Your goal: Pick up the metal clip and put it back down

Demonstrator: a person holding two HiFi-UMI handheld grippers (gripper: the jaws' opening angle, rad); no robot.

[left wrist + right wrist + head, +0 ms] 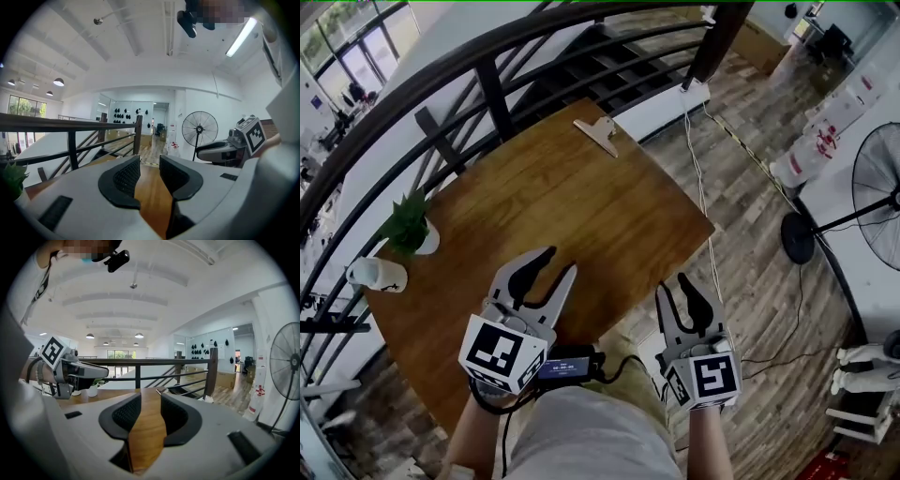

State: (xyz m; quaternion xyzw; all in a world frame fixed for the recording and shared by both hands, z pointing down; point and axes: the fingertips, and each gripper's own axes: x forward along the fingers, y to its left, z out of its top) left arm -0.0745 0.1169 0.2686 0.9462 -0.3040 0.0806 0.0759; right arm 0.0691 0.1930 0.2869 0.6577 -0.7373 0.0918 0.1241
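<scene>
Metal clip: flat at the far edge of the worktop, well apart from both tongs. Straight ahead of the left tongs, ahead and to the left of the right tongs. Touched by neither.

Left tongs over the near part of the worktop; right tongs at its near right edge. Small dark device with a lit screen low between the two marker cubes, close to the person's body.

Worktop: brown wood, squarish, seen corner-on. Potted plant and a white cylinder on its side at the left corner, well apart from the clip.

Beyond the worktop: dark metal railing along the far and left sides, staircase behind it. Plank floor to the right, crossed by a white cable. Standing fan at the far right. White walls and ceiling with lamps in both gripper views.

Left tongs: jaws apart by a moderate gap, only bare worktop visible between the pads, nothing gripped. Right tongs: jaws likewise apart, wood grain alone in the gap, nothing gripped or touched.
</scene>
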